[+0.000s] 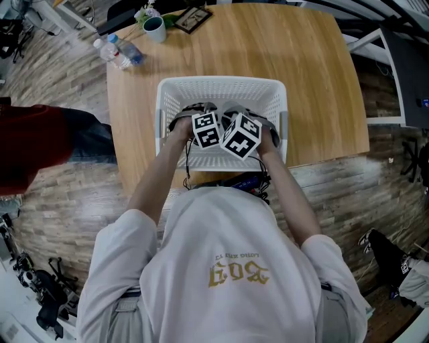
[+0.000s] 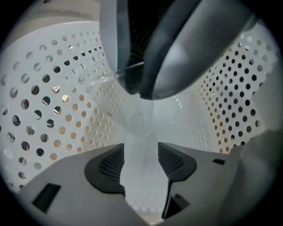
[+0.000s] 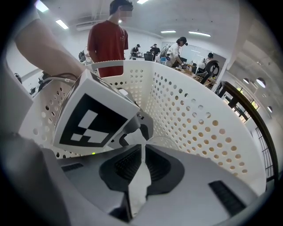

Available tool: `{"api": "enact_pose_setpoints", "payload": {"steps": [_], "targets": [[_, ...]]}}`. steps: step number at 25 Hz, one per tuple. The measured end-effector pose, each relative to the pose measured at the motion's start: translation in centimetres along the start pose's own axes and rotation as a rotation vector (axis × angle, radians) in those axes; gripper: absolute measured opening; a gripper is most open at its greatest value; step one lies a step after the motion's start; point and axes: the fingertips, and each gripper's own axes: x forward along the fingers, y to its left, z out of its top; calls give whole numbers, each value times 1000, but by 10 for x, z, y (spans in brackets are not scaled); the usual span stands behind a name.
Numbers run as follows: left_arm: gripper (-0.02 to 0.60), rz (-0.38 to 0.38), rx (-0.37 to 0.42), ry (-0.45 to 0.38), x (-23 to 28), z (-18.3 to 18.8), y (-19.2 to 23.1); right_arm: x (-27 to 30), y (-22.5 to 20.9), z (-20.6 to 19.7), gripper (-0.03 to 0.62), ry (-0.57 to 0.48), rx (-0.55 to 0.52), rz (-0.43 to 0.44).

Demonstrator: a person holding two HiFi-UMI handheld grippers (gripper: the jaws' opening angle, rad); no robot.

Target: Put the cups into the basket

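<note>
A white perforated basket (image 1: pixel 221 83) stands on the wooden table, and both grippers reach down into it side by side. In the left gripper view, my left gripper (image 2: pixel 140 161) is open, its pads apart with only the basket floor between them. Just ahead of it hangs a clear plastic cup (image 2: pixel 132 112), tilted. My right gripper (image 3: pixel 142 159) is shut on that cup's thin rim, which pokes out beyond its pads as the clear cup (image 3: pixel 164 142). In the head view the marker cubes hide both sets of jaws and the cup.
The basket wall (image 2: pixel 48 110) closes in tightly on all sides of the grippers. At the table's far left corner are a green mug (image 1: pixel 154 28), plastic bottles (image 1: pixel 119 51) and a picture frame (image 1: pixel 193 19). A person in red (image 1: pixel 33 144) stands left of the table.
</note>
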Motion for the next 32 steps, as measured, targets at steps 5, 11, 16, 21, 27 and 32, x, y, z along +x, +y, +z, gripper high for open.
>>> {"api": "enact_pose_setpoints", "payload": {"steps": [5, 11, 16, 21, 27, 32], "targets": [[216, 1, 11, 18, 2, -1, -1, -1, -1, 1, 31, -27, 45, 17], [138, 11, 6, 41, 1, -5, 1, -1, -1, 3, 31, -35, 64, 23], [59, 25, 1, 42, -2, -5, 5, -2, -4, 5, 31, -47, 92, 8], [8, 42, -11, 46, -4, -5, 9, -3, -4, 6, 32, -64, 127, 15], [8, 37, -50, 5, -15, 3, 9, -5, -7, 6, 31, -73, 153, 7], [8, 57, -62, -21, -28, 8, 12, -6, -7, 5, 31, -76, 161, 2]]}}
